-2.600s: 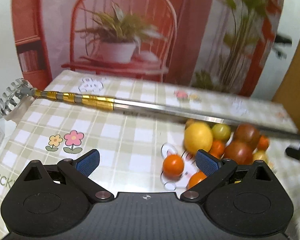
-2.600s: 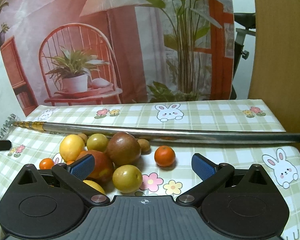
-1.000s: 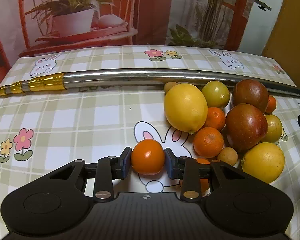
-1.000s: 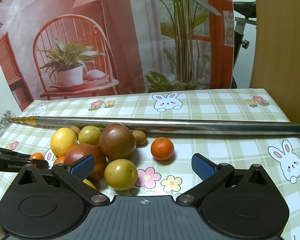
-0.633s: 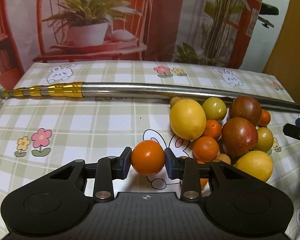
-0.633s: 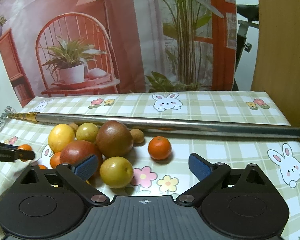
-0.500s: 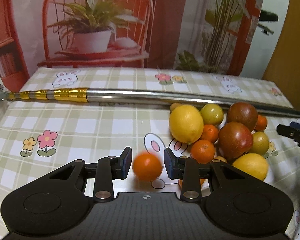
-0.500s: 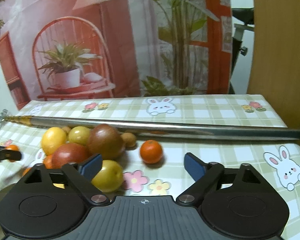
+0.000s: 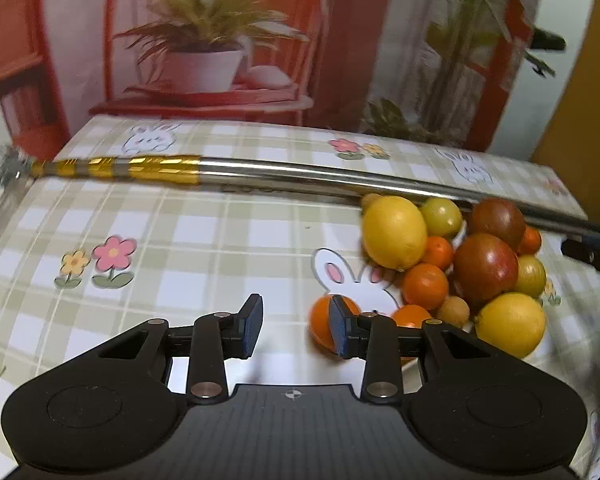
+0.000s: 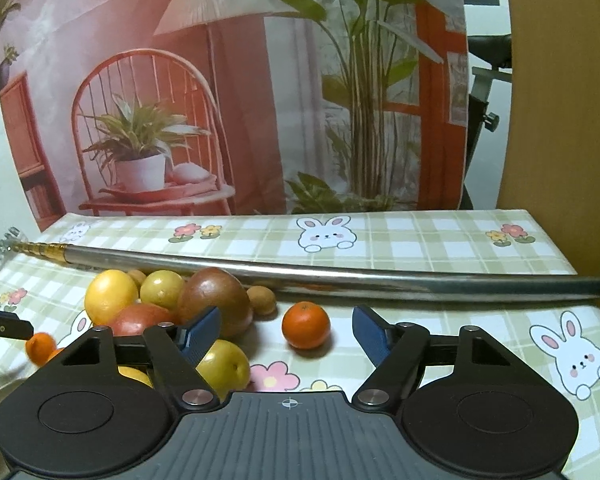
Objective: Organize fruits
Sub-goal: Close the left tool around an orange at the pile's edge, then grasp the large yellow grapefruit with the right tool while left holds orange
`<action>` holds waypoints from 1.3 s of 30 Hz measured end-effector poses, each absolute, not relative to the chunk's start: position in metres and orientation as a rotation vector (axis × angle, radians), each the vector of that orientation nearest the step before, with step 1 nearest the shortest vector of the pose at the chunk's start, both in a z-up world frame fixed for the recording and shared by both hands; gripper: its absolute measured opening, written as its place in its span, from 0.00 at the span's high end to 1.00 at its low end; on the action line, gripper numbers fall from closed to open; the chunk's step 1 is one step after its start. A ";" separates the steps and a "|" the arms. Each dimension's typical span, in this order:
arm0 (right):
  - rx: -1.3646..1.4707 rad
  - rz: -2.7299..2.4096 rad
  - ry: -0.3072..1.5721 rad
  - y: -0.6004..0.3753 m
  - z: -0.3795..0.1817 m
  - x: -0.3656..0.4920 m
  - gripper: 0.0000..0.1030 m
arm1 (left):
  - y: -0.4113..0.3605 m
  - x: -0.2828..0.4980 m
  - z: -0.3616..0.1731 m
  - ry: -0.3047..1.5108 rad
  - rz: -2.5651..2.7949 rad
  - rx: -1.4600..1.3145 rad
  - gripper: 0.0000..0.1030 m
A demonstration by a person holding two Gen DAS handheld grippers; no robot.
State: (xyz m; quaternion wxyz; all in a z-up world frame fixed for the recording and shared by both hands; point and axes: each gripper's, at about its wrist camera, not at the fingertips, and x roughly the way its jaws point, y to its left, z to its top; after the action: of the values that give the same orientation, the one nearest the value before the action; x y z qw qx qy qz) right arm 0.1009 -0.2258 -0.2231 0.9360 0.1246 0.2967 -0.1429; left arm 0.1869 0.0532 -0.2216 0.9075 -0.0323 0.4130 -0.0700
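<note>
My left gripper [image 9: 294,326] is partly open and holds nothing. A small orange [image 9: 320,328] lies on the cloth just outside its right finger, beside the fruit pile [image 9: 484,266] of lemons, dark red fruits, yellow-green fruits and small oranges. In the right wrist view the same pile [image 10: 212,304] sits left of centre. My right gripper [image 10: 286,336] is open and empty, with a lone small orange [image 10: 306,325] on the cloth between and beyond its fingertips. The dropped orange [image 10: 40,346] and the left gripper's tip [image 10: 4,326] show at the far left.
A long metal pole with gold bands [image 9: 260,170] lies across the checked tablecloth [image 9: 140,232] behind the fruit; it also shows in the right wrist view [image 10: 380,276]. A printed backdrop of a chair and plants stands behind the table. A wooden panel [image 10: 560,120] is at the right.
My left gripper had shut on the small orange and lifted it; the orange has slipped out and lies to the right of the fingers. My right gripper has narrowed a little and moved closer to the lone orange.
</note>
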 end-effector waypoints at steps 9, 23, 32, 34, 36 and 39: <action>0.294 -0.298 0.619 -0.226 -0.227 0.099 0.32 | 0.052 0.196 -0.232 0.914 -0.253 -0.191 0.62; 0.312 -0.282 0.626 -0.220 -0.226 0.096 0.32 | 0.037 0.208 -0.247 0.935 -0.251 -0.144 0.61; 0.391 -0.230 0.648 -0.212 -0.226 0.091 0.32 | 0.035 0.184 -0.226 0.846 -0.267 -0.071 0.62; 0.423 -0.205 0.653 -0.208 -0.226 0.092 0.31 | 0.034 0.178 -0.222 0.832 -0.275 -0.066 0.62; 0.450 -0.170 0.660 -0.202 -0.227 0.095 0.32 | 0.034 0.171 -0.217 0.825 -0.288 -0.077 0.62; 0.456 -0.125 0.672 -0.191 -0.228 0.100 0.32 | 0.034 0.162 -0.216 0.823 -0.309 -0.089 0.61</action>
State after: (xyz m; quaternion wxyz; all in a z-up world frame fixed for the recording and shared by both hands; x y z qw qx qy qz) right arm 0.1002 -0.1908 -0.2283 0.9167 0.2218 0.3267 -0.0607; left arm 0.1615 0.0340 -0.2156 0.9041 -0.0428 0.3980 -0.1495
